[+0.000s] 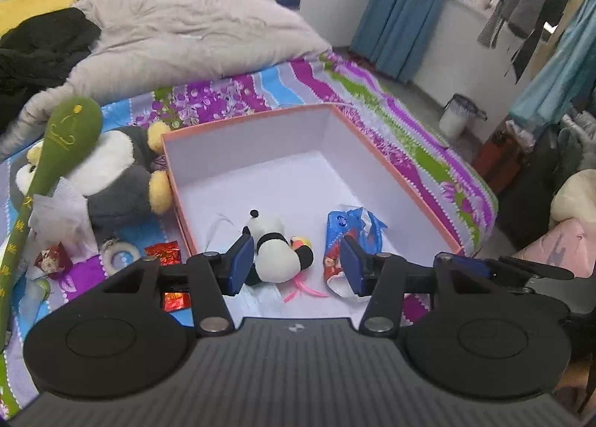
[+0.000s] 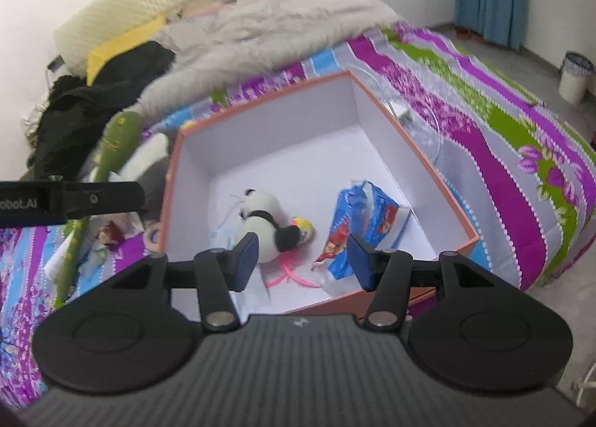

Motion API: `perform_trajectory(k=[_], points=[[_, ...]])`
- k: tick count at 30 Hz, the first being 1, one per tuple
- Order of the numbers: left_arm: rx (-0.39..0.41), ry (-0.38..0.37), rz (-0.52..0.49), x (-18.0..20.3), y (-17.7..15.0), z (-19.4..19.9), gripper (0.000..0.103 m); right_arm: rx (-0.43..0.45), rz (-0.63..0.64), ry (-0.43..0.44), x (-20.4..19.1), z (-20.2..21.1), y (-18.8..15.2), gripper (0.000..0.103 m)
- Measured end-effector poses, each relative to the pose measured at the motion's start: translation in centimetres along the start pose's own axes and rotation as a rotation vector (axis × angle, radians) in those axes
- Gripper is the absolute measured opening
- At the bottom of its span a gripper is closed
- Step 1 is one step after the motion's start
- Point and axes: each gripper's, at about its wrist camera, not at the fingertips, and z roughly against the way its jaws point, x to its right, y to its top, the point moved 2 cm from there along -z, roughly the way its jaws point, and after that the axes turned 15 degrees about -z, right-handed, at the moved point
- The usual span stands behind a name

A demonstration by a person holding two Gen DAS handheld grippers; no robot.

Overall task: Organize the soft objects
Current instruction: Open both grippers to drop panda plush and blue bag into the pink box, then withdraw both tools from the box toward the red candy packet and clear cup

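Note:
An open box [image 1: 391, 181] with orange walls and white inside lies on the bed; it also shows in the right wrist view [image 2: 439, 188]. In it lie a small panda plush [image 1: 273, 253] [image 2: 260, 225], a blue tissue pack [image 1: 350, 233] [image 2: 365, 225] and a pink ribbon [image 1: 301, 291]. My left gripper [image 1: 296, 265] is open and empty above the box's near end. My right gripper [image 2: 303, 261] is open and empty above the same spot. A grey penguin plush [image 1: 119, 173] and a green plush stick [image 1: 56, 151] lie left of the box.
Small trinkets and red wrappers [image 1: 164, 253] lie on the striped sheet [image 1: 409, 121] near the box's left corner. A grey duvet [image 1: 193, 35] and black clothes [image 1: 41, 50] fill the bed's head. A white bin [image 1: 456, 116] stands on the floor at right. The left gripper's finger [image 2: 74, 199] shows at the right view's left edge.

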Motion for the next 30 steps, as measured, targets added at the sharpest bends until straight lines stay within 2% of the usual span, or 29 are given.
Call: perform_trajectory(k=[11,15,22,30], points=[[0.14,0.039,-0.015,-0.1,-5.4,8.4,0.057,0.118,0.033,0.108,-1.9,6.3,-4.8,0.055],[0.165,0.045,-0.006,0.0,-7.4,10.5,0.057,0.152,0.067,0.127,-2.6,8.1,-6.7,0.055],[0.18,0.04,-0.012,1.2,-11.5,13.6,0.057,0.151,0.078,0.166,-3.0,10.6,-10.2,0.055],[0.199,0.095,0.007,2.3,-16.0,17.3,0.057,0.145,0.111,0.178,-3.8,12.6,-13.5,0.055]])
